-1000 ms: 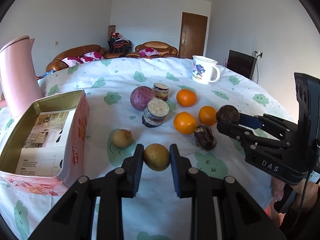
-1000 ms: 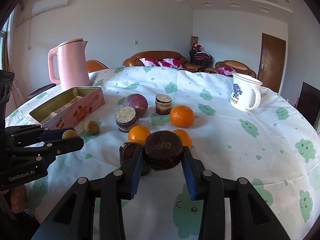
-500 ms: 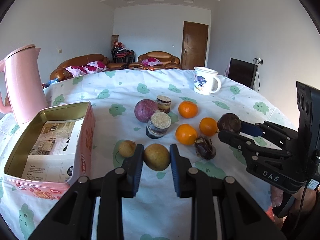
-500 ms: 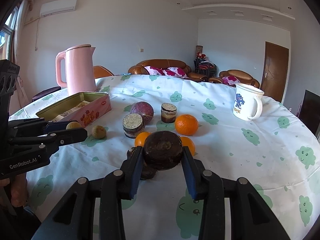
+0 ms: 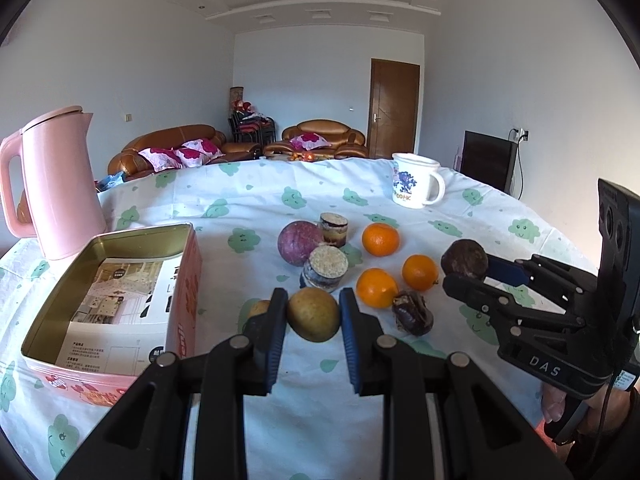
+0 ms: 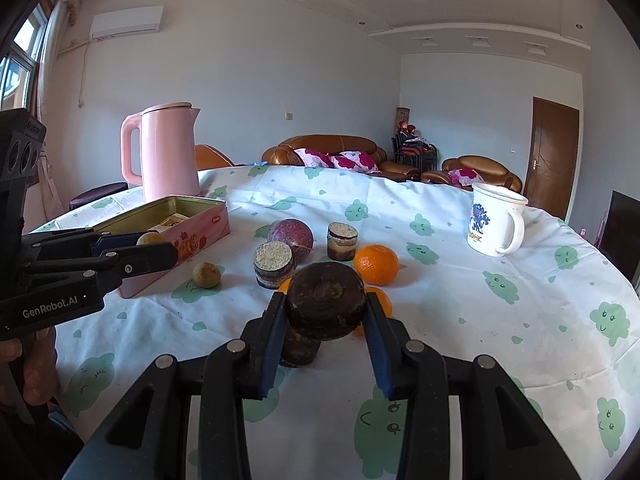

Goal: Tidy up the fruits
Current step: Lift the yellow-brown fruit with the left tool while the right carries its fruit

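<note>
The left tongs grip a yellow-brown fruit between their blue pads, lifted clear of the bench. From the right wrist view this fruit shows just beside the near end of the pink tin. The right tongs are closed on a dark brown fruit, also raised; in the left wrist view it sits at the tips of those tongs, to the right of the fruit group.

Below the right tongs a second dark fruit lies on the cloth. A smaller brown fruit rests on the bench, partly hidden behind the left finger in the left wrist view. Just beyond are three oranges: the near orange, the right orange and the far orange. Left of them stands a cut piece with a pale top, touching or nearly touching a purple fruit, and behind that a second cut piece.

The tin lies open at the left with printed paper inside. A pink kettle stands behind it, and a white mug stands well apart at the far right.

The bench wears a white cloth with green cloud faces. Beyond it are brown sofas with flowered cushions, a wooden door, a dark screen and an air conditioner high on the wall.
</note>
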